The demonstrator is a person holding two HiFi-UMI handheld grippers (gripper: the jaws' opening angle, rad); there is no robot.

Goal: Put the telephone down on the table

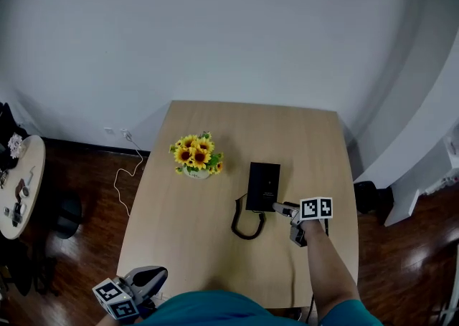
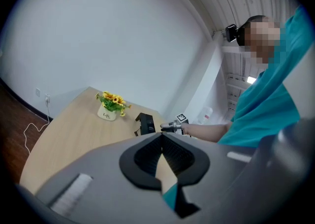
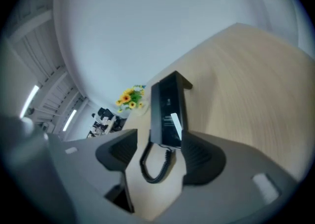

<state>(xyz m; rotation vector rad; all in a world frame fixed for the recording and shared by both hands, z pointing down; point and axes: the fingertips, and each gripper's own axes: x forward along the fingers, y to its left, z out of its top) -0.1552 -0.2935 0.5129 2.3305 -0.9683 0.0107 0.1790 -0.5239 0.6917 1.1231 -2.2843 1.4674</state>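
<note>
The black telephone [image 1: 263,186] lies flat on the light wooden table [image 1: 208,246], its coiled cord [image 1: 247,226] looped toward the near edge. My right gripper [image 1: 281,208] hovers just at the phone's near right corner and is open. In the right gripper view the telephone [image 3: 167,112] and cord [image 3: 155,166] show beyond the wide-apart jaws of the right gripper [image 3: 158,142], with no pad touching them. My left gripper [image 1: 152,276] is at the table's near left edge, far from the phone. In its own view the left gripper [image 2: 161,142] has its tips together, holding nothing.
A white pot of yellow sunflowers [image 1: 195,156] stands left of the phone. A white cable [image 1: 125,174] trails down the wall onto the dark floor at the left. A round side table [image 1: 21,188] with small items stands far left. A person's sleeve [image 2: 266,100] fills the left gripper view's right side.
</note>
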